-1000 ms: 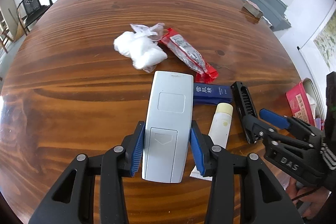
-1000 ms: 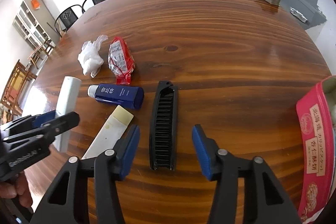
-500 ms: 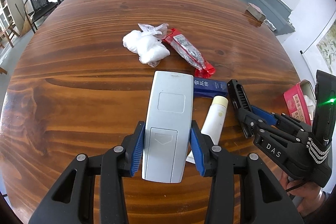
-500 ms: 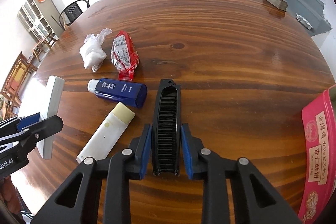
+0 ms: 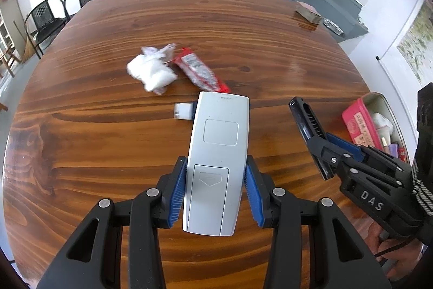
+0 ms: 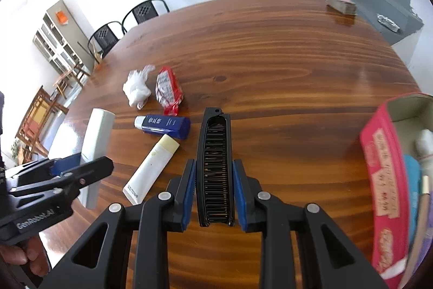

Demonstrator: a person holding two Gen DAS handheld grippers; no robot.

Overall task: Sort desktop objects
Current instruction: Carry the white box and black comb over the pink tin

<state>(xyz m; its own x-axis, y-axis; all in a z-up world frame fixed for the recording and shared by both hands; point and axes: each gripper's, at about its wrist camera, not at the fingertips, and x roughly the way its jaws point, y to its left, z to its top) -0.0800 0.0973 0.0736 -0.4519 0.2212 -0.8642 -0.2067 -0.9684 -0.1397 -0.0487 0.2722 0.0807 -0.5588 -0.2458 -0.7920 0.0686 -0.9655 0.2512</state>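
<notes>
Moved since a second ago: both held items came up off the table [image 5: 108, 142]; my right jaws had just been closing, and the comb that lay loose between them was now pinched.
Left gripper [image 5: 216, 194]: clamped on the grey remote [image 5: 219, 153] at its lower half, blue pads flat on both long edges.
Remote, handling: I judged it rigid, light and smooth-sided; a hold nearer mid-length would have balanced it better, since most of the body stuck out past the pads.
Right gripper [image 6: 213, 194]: clamped on the black folding comb [image 6: 215, 167], pads on its two side rails near the lower end.
Comb, handling: I judged it stiff, very light and hinged at the far tip; the rails were the safe place to squeeze, not the teeth.
Red box [image 6: 384, 180]: just right of the comb, open, already holding small items; I took it for the likely drop point.
Cream tube [image 6: 151, 167]: lay flat on the wood, left of the comb, untouched.
Blue bottle [image 6: 165, 125]: beyond the tube, on its side, cap to the left.
Red snack packet [image 6: 167, 88]: further out, crinkled.
White crumpled bag [image 6: 136, 90]: beside the packet, soft.
Unchanged from earlier: tube, bottle, packet and bag kept their places.
Far edge: small block [image 6: 341, 3] near the table's rim.
</notes>
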